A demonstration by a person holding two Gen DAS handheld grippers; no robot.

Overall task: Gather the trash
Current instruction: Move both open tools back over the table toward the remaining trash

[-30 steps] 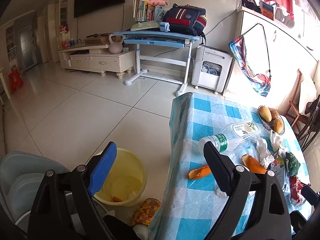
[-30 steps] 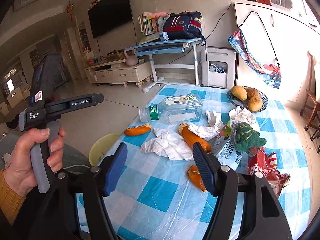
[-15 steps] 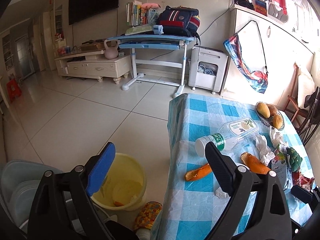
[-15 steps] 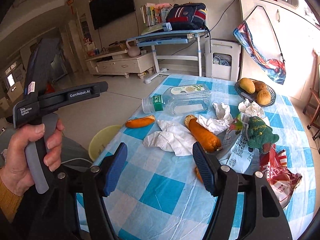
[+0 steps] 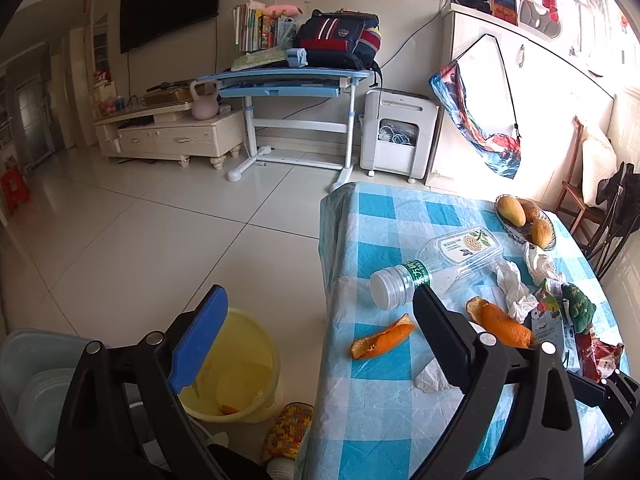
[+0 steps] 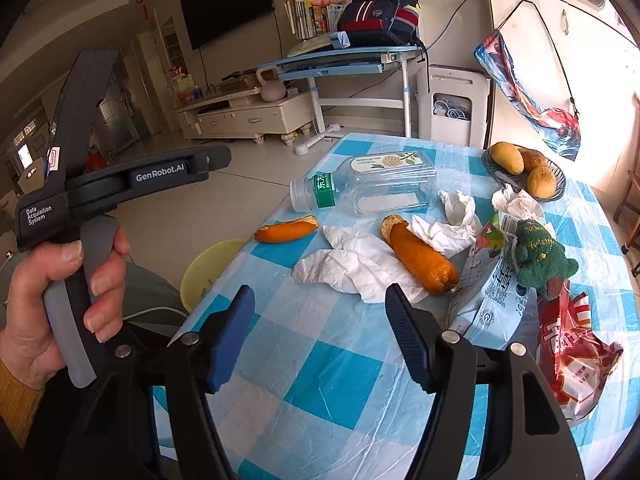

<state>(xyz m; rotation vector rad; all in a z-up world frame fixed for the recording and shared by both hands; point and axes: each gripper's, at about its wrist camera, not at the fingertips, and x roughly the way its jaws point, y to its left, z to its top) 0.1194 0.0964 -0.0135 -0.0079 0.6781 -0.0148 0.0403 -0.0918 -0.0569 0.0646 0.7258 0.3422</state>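
Between pickups: your left gripper (image 5: 316,332) hangs wide and empty over the yellow bin (image 5: 240,364) beside the tabletop (image 6: 332,384); your right gripper (image 6: 320,336), part open, holds nothing. Next, reach for the near orange peel (image 6: 286,230) or the crumpled tissue (image 6: 352,266).

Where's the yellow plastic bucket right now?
The yellow plastic bucket stands on the tiled floor by the left edge of the blue checked table, lower left in the left wrist view.
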